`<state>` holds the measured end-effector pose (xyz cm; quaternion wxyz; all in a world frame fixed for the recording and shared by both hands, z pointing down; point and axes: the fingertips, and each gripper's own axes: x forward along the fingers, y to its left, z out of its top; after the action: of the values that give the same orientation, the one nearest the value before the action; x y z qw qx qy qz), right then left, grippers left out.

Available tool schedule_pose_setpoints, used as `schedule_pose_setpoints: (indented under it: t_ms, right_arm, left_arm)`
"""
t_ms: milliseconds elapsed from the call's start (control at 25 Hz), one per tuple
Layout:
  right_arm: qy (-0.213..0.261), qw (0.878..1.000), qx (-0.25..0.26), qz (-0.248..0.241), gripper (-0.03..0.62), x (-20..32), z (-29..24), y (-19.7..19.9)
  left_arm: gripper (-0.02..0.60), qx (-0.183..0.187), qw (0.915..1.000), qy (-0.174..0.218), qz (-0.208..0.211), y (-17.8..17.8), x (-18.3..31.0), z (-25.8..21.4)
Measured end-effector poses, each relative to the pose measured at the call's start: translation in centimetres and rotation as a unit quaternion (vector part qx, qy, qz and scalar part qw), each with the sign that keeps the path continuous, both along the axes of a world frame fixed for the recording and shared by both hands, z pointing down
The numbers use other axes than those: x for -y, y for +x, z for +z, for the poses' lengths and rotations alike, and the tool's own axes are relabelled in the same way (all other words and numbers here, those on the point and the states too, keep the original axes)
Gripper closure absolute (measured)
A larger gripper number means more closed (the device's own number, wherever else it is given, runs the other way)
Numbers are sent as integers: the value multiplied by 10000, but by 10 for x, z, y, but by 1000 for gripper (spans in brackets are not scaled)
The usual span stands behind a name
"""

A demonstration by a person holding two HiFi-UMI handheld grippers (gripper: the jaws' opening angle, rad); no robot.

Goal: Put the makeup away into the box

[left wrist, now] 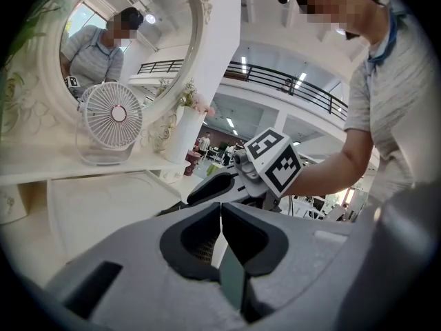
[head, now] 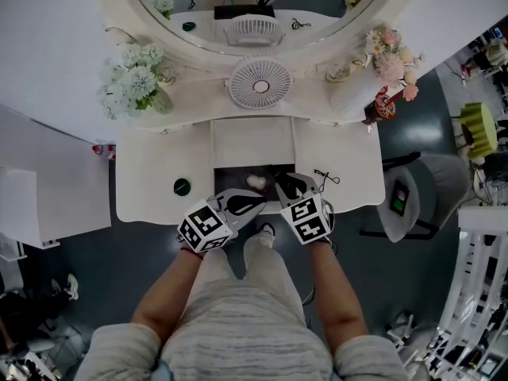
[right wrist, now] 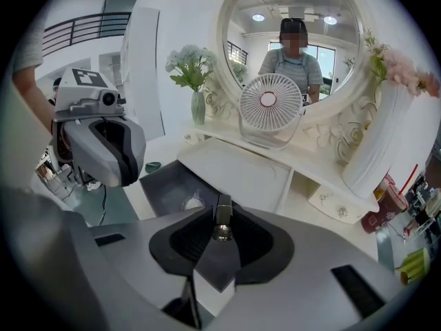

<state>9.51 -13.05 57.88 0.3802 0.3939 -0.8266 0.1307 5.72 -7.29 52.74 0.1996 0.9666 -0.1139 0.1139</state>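
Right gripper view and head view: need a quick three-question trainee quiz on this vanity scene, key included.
1. True or false: the right gripper is shut on a small metallic tube.
2. What stands in front of the mirror? A. fan B. kettle C. laptop
3. In the head view, on which side of the open compartment does the green disc lie?
Key: 1 true; 2 A; 3 left.
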Motion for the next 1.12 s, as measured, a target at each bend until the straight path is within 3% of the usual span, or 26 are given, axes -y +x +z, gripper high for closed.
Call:
schedule_pose_setpoints:
  t_ms: [440, 920, 1120]
  right_arm:
    - [-312, 9983, -476, -102, 507, 8, 43, -4]
    - [-380, 9989, -175, 202, 502, 11, 47, -2]
    - [-426, 9987, -37, 284, 461, 8, 45, -1]
  left_arm:
    - [565, 57, 10000, -22, -1, -5, 3, 3]
    - [565, 77, 10000, -55, -16, -7, 5, 6]
    - [565, 77, 10000, -52, 1, -7, 5, 6]
